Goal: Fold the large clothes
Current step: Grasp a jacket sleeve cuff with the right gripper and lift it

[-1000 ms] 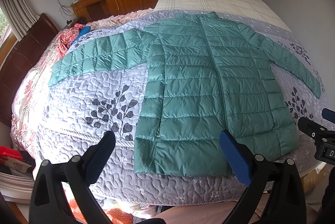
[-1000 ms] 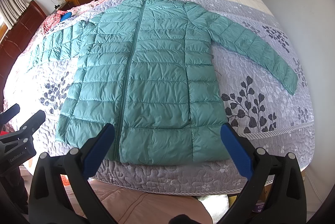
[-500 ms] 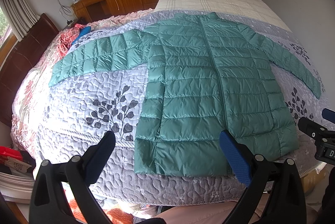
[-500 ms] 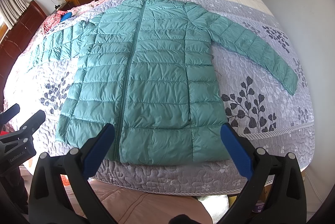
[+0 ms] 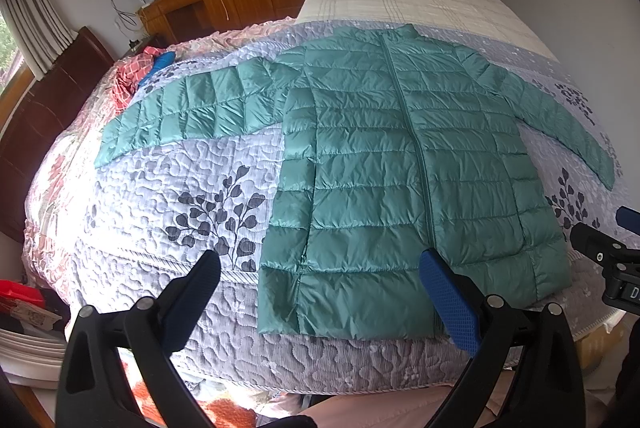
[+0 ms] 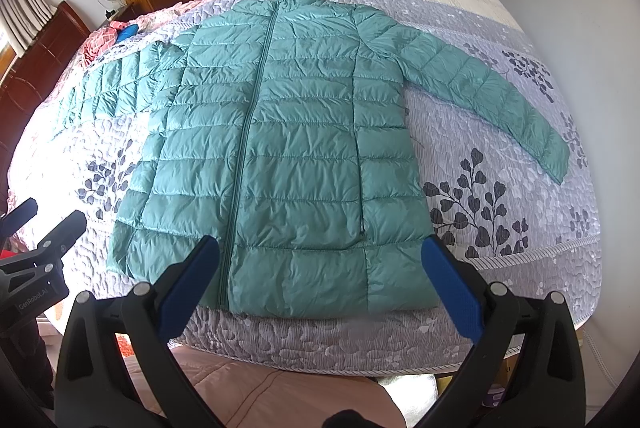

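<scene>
- Left wrist view: the left hand-held gripper (image 5: 320, 284) is spread wide, its 2 blue-padded fingers (image 5: 448, 302) gripping nothing, held above the near edge of the bed (image 5: 420, 3).
- The green quilted jacket (image 5: 400, 167) lies flat and face up on the grey leaf-print quilt (image 5: 180, 187), zipped shut, collar toward the far side and hem just short of the quilt's near edge.
- 1 sleeve (image 5: 188, 111) stretches out to the left across the quilt; the other sleeve (image 5: 568, 123) slants down toward the right edge.
- A red checked cloth (image 5: 132, 79) with a blue item on it sits beyond the left cuff, near the dark headboard (image 5: 48, 99).
- The tip of the right hand-held gripper (image 5: 604, 256) shows at the right edge, off the jacket's hem corner.
- A wooden desk (image 5: 188, 7) and cupboards stand behind the bed.

- Right wrist view: the right hand-held gripper (image 6: 320, 282) is likewise opened wide and empty, its blue pads (image 6: 452, 294) framing the lower hem without touching it.
- The jacket (image 6: 288, 147) fills the middle of the quilt (image 6: 500, 195); its zip runs slightly left of centre.
- The right-side sleeve (image 6: 488, 95) angles out and down, cuff near the wall side.
- The left hand-held gripper (image 6: 44, 240) appears at the left edge, clear of the jacket.
- A pink blanket (image 6: 260, 388) hangs below the quilt's near edge.
</scene>
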A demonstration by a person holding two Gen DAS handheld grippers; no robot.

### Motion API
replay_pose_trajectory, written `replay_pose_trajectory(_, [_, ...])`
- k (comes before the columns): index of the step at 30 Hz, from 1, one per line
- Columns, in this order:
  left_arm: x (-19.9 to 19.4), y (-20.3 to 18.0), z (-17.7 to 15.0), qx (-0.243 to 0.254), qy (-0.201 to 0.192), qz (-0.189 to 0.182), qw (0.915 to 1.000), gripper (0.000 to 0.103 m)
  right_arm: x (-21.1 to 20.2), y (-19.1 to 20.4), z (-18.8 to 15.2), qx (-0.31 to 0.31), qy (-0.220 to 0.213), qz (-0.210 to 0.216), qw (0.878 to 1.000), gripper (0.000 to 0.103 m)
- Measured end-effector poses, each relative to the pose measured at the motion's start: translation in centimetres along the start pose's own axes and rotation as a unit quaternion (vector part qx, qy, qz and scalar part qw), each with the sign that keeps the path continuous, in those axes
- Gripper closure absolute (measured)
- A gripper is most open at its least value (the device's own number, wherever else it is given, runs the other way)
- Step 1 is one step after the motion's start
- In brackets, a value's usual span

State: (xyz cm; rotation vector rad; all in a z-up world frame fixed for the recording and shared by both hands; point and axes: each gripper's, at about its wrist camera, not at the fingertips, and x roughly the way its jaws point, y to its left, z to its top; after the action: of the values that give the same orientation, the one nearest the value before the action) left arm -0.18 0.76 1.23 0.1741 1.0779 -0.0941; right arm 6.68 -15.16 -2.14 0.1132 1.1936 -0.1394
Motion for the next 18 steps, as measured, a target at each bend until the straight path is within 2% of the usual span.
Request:
replay_pose_trajectory(12, [0.8, -0.1, 0.7, -0.001, 0.000, -0.002, 1.0000, 0.004, 0.3, -0.7, 0.2, 0.004, -0.006, 0.002, 1.000, 0.003])
replay_pose_trajectory(18, [2.5, -1.1, 1.7, 0.012, -0.018, -0.018, 0.9996, 0.004, 1.8, -4.9, 1.1, 0.040, -0.032, 0.011, 0.999, 0.003])
